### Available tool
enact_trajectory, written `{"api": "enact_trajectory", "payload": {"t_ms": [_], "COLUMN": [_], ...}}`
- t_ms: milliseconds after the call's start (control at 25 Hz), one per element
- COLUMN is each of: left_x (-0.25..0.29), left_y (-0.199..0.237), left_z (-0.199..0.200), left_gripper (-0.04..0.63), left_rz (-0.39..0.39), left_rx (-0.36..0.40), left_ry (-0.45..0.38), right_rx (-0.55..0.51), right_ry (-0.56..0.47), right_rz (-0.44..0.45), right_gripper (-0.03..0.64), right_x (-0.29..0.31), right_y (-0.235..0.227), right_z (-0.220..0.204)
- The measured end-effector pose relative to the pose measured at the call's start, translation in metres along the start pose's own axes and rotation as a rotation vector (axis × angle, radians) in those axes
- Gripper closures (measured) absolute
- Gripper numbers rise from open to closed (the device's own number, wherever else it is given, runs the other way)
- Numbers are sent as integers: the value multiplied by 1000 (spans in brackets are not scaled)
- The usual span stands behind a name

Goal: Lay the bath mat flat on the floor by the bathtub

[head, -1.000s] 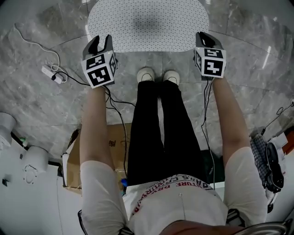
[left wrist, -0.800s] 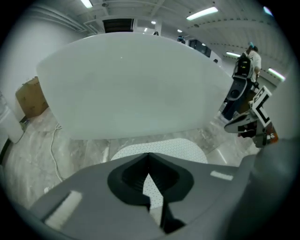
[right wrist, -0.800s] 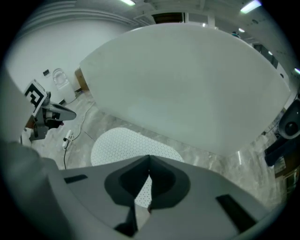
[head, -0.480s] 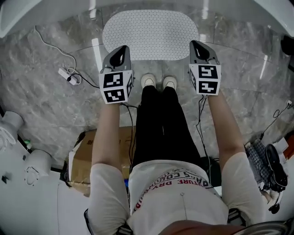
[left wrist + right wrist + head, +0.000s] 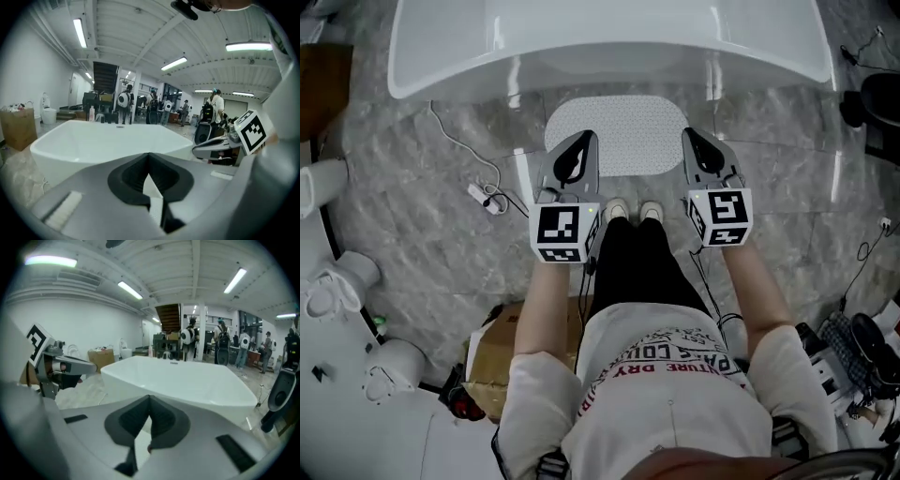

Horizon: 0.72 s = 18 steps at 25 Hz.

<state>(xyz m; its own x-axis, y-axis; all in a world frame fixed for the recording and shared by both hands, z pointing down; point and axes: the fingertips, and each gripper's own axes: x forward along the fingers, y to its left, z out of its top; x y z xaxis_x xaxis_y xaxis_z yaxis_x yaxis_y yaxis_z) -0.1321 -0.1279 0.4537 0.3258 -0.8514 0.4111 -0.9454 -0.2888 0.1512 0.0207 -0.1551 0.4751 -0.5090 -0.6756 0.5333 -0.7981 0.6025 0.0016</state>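
Observation:
The pale dotted bath mat (image 5: 617,131) lies flat on the grey marble floor, right in front of the white bathtub (image 5: 609,47) and just beyond the person's shoes (image 5: 630,212). My left gripper (image 5: 581,141) and right gripper (image 5: 694,136) hang high above the mat's near corners, one on each side, both shut and holding nothing. In the left gripper view the shut gripper (image 5: 149,157) points at the bathtub (image 5: 108,140), with the right gripper (image 5: 225,143) beside it. The right gripper view shows its shut gripper (image 5: 150,399) before the bathtub (image 5: 187,378).
A white power strip (image 5: 483,197) with its cable lies on the floor to the mat's left. A cardboard box (image 5: 492,361) sits behind the person's left leg. White fixtures (image 5: 337,281) stand at far left. Bags and cables (image 5: 862,337) lie at the right. People stand far behind the tub.
Both grippers have risen from the mat's near corners as the person straightened up. The mat stays flat on the floor, and the bathtub has come into view.

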Motion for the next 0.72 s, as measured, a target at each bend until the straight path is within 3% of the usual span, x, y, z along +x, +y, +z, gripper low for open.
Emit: {"api": "enact_trajectory", "payload": {"t_ms": [200, 400, 560, 720], "left_x": [-54, -106, -138, -164], "left_y": [-18, -37, -50, -67], "left_z": [110, 192, 256, 295], "left_gripper": [583, 583, 583, 583], "left_rz": [5, 10, 9, 6], "left_rx": [24, 84, 191, 226], "left_ry": [-126, -234, -336, -428], "right_rx": [-36, -68, -88, -94], "right_ry": [-176, -287, -378, -438], "right_rz": [-14, -2, 7, 21], "right_gripper": [607, 607, 607, 607], "right_x": [-61, -125, -162, -193], "right_y": [3, 8, 10, 9], "right_z": [107, 187, 235, 261]}}
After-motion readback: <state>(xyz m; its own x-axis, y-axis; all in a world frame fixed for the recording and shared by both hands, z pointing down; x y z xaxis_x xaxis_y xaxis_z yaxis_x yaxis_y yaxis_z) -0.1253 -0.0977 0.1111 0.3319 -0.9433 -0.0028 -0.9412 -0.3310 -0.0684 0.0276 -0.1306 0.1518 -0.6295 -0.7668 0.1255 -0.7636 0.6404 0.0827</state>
